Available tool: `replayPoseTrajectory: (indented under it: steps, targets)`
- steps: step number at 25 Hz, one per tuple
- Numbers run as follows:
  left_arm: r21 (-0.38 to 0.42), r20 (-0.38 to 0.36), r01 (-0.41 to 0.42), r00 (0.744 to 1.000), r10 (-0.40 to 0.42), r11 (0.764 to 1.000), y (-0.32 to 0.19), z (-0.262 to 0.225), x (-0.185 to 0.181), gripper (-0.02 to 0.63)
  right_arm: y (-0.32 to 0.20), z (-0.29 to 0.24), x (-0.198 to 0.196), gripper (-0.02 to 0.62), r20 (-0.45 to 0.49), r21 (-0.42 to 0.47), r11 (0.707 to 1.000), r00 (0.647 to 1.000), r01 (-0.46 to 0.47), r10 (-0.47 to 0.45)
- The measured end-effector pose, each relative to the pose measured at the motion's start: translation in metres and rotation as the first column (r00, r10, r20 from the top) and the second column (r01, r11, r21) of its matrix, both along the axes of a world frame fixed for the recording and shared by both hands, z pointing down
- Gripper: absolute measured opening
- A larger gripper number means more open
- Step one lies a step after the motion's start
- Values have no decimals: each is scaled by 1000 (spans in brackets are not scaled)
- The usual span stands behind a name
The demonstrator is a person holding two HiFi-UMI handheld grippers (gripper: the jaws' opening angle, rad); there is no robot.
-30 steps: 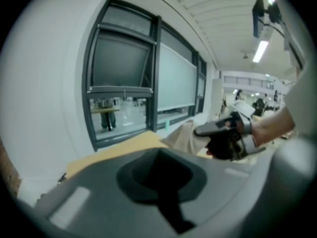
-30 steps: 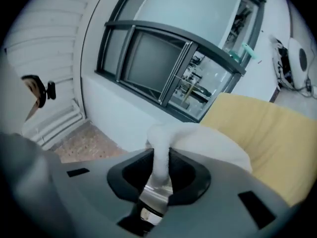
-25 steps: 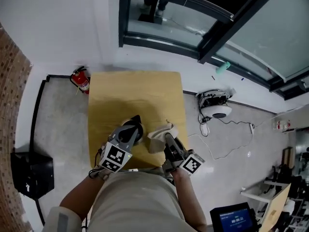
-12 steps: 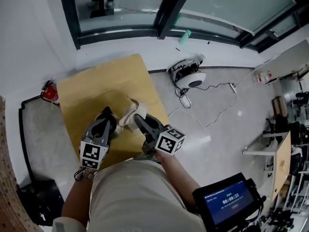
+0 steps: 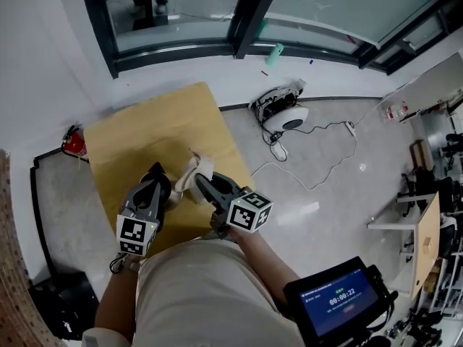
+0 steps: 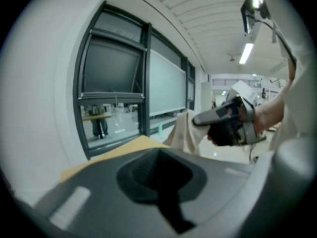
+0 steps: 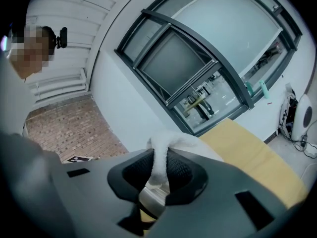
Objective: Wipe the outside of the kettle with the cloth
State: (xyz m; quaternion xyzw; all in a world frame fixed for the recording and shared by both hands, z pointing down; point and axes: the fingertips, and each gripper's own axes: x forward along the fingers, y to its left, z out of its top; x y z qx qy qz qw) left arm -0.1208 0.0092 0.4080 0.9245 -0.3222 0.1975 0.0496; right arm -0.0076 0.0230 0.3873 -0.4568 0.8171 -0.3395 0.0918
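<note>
A dark kettle (image 5: 159,184) stands on the yellow wooden table (image 5: 145,129), mostly hidden under my left gripper (image 5: 155,181). That gripper's tips rest on the kettle's top. In the left gripper view something black fills the gap of the left gripper (image 6: 158,177). My right gripper (image 5: 200,181) is shut on a pale cloth (image 5: 194,172), just right of the kettle. The cloth (image 7: 166,150) is pinched between the right gripper's pads (image 7: 184,171) and bunches above them. From the left gripper view, the cloth (image 6: 184,133) hangs from the right gripper (image 6: 197,119).
The table's right edge (image 5: 233,157) runs close to my right gripper. On the floor beyond lie a white round device (image 5: 289,118) and cables (image 5: 311,179). A red fire extinguisher (image 5: 73,142) stands left of the table. Dark-framed glass (image 5: 181,13) lines the far wall.
The head view has swung to the right. My right gripper has rolled with the cloth still in it, staying beside the kettle. The left gripper has kept its place on the kettle.
</note>
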Motion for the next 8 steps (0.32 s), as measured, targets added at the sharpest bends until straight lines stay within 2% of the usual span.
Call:
replayPoseTrajectory:
  steps: [8]
  targets:
    - [5,2,-5,1000,5,1000,-1,-5,0,-9,2,4,-3,60,-28,-18,1000,1000,11,-12]
